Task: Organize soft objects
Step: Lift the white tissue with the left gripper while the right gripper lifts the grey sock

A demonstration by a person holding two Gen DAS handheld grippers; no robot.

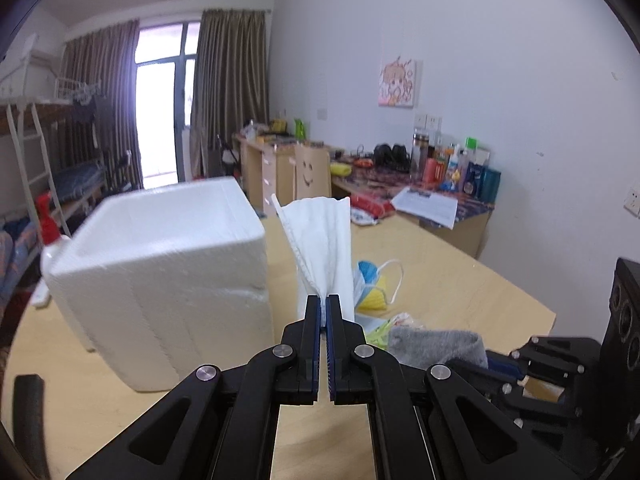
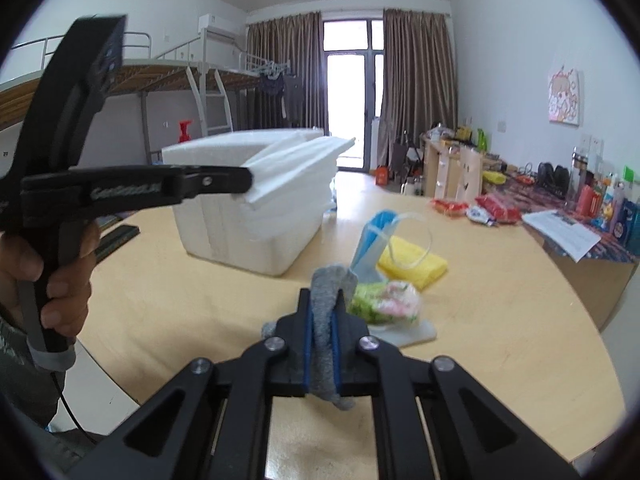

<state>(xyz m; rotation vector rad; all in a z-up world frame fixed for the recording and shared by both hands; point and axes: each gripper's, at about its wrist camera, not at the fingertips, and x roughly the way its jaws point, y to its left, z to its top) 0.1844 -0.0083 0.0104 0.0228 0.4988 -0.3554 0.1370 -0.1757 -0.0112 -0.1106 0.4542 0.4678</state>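
My left gripper (image 1: 323, 300) is shut on a white face mask (image 1: 320, 236), which fans upward from the pads, lifted above the table. In the right wrist view the left gripper (image 2: 248, 180) holds that white mask (image 2: 296, 160) in front of the white foam box (image 2: 248, 216). My right gripper (image 2: 324, 300) is shut on a grey sock (image 2: 326, 320), raised off the table; the grey sock (image 1: 436, 346) also shows in the left wrist view. A blue mask (image 2: 374, 240), a yellow cloth (image 2: 412, 262) and a green-pink bundle (image 2: 384, 302) lie on the table.
The open foam box (image 1: 160, 272) stands on the round wooden table (image 2: 500, 320), with a spray bottle (image 1: 50, 232) behind it. A white pad (image 2: 416, 330) lies under the bundle. A hand (image 2: 60, 272) grips the left tool. Cluttered desks line the right wall.
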